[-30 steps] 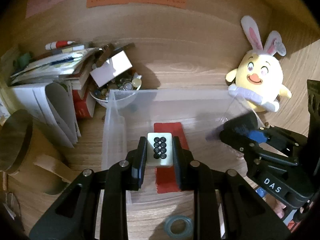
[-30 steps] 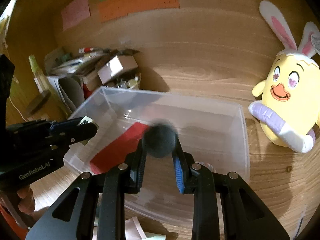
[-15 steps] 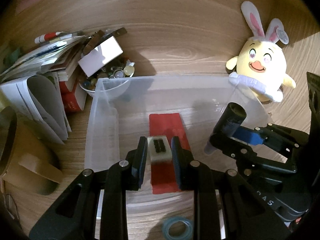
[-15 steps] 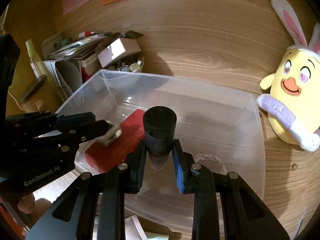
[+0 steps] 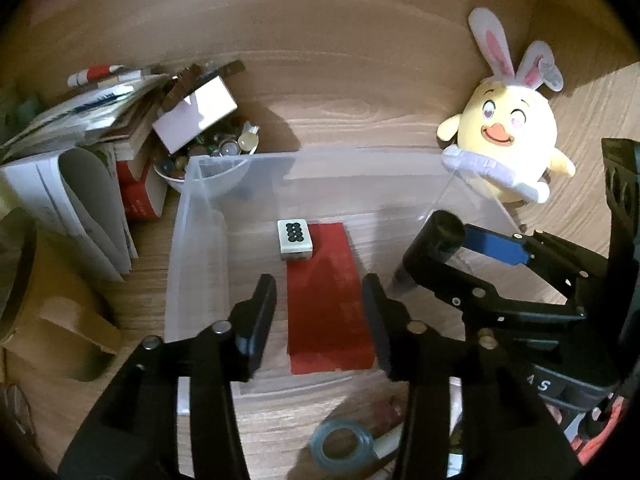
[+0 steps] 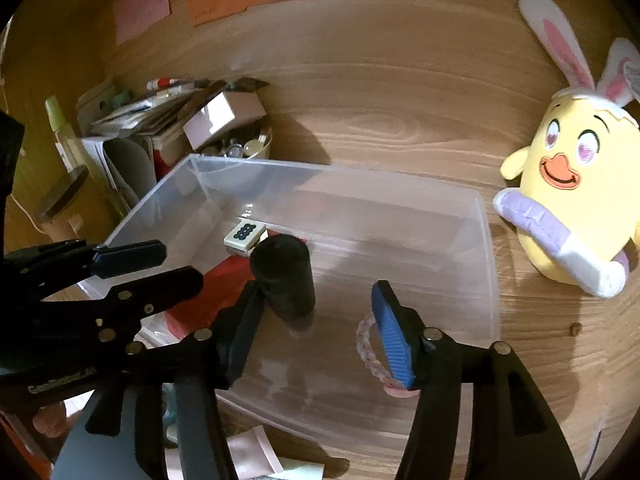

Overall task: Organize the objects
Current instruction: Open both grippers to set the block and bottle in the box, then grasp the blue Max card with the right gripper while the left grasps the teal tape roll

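Now both hand-held grippers gape wide and empty over the clear bin [image 5: 200, 216]: the left hand-held gripper [image 5: 320, 300] behind the mahjong tile [image 5: 294, 239] on the red card [image 5: 328, 300], the right hand-held gripper [image 6: 316, 320] beside the upright black cylinder [image 6: 285, 276].

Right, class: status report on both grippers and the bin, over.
Left gripper open, empty. Right gripper open beside black cylinder. White dotted mahjong tile on red card in clear plastic bin. Nothing blocking.
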Demonstrator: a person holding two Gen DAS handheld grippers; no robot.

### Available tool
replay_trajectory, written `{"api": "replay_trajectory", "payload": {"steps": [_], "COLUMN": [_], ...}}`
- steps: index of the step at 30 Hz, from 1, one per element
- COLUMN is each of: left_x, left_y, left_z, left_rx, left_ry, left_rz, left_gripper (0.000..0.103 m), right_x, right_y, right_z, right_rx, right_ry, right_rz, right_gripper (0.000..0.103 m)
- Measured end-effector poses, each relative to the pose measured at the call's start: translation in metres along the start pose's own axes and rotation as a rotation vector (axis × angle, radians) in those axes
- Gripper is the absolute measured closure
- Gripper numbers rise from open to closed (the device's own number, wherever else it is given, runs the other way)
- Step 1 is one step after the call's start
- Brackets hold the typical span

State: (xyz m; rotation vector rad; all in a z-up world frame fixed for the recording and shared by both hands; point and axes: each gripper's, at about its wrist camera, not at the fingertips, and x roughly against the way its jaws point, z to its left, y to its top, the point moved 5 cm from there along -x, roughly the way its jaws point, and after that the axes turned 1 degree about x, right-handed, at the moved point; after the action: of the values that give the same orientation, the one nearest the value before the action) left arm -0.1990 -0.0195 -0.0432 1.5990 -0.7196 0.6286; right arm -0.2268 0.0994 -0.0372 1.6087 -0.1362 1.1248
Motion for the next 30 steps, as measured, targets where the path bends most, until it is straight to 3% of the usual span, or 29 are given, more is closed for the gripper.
{"api": "replay_trajectory", "payload": {"steps": [12, 19, 30], "left_x": [0.039, 0.057, 0.065], "left_y": [-0.004, -0.021, -0.054], "left_z": [0.001, 0.002, 0.008], "left_rx": [0.008, 0.006, 0.001], "left_ry": [0.000, 0.009, 0.019], "left_rz": [-0.060, -0.069, -0.041], "left_gripper": [0.025, 0.016, 0.015], "right_x": [0.043, 0.073, 0.089], "right_y": [-0.001, -0.014, -0.050], "right_z": [0.004, 0.002, -0.016], "right_rx": [0.029, 0.044, 0.003], "right_ry": [-0.036, -0.059, -0.087], "right_rz": [-0.080, -0.126, -0.106], "right_gripper": [0.025, 0.021, 0.020]}}
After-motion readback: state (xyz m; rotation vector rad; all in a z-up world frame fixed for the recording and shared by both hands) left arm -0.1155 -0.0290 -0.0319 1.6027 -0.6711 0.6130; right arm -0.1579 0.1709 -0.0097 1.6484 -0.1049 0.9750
